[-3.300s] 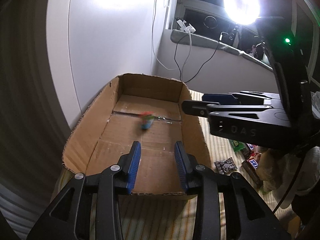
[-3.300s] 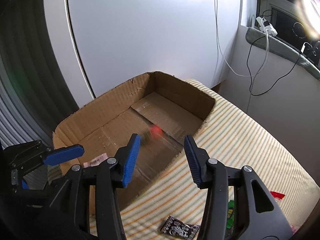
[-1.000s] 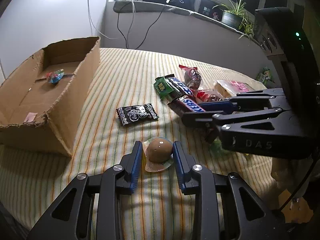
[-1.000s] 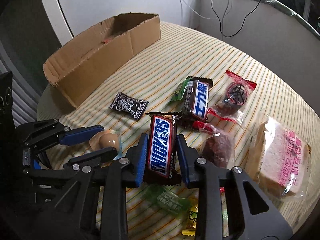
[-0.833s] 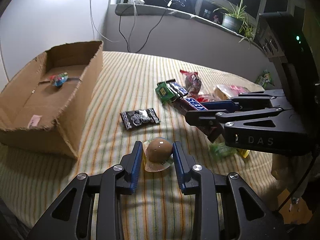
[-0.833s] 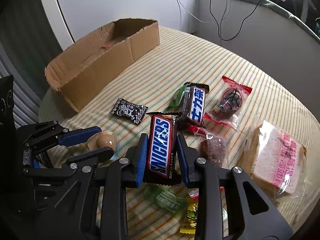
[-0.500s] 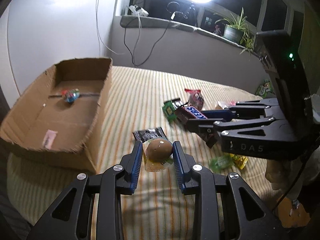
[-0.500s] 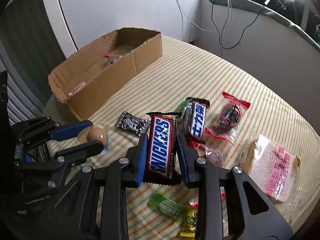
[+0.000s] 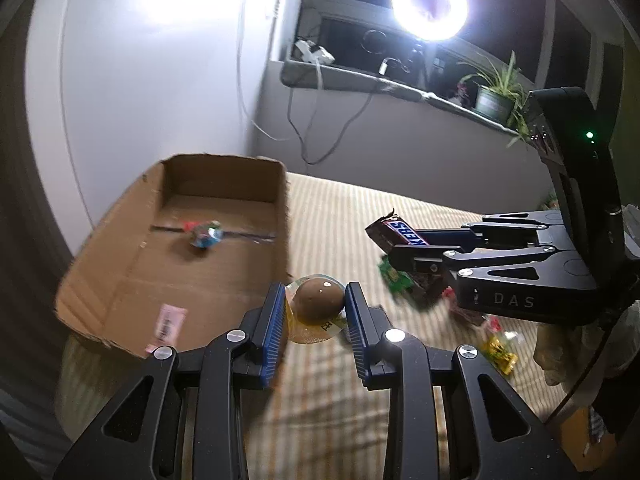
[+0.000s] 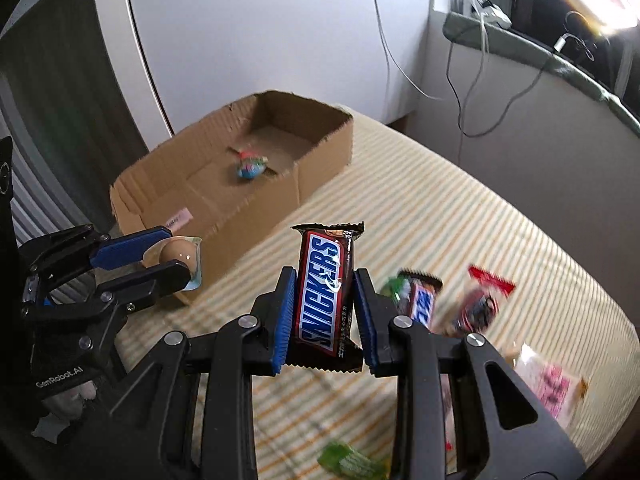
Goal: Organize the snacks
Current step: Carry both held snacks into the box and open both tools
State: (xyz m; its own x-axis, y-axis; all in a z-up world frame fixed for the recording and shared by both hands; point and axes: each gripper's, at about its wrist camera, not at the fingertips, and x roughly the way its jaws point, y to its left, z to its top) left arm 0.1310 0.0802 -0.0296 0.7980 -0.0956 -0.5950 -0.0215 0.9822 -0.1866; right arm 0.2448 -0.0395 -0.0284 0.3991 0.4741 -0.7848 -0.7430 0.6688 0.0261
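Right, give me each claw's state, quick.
Left claw: closed on the brown jelly cup.
Right claw: closed on the Snickers bar.

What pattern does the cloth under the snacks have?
The cloth has thin stripes, pale cream with green and orange lines. The right wrist view shows it best.
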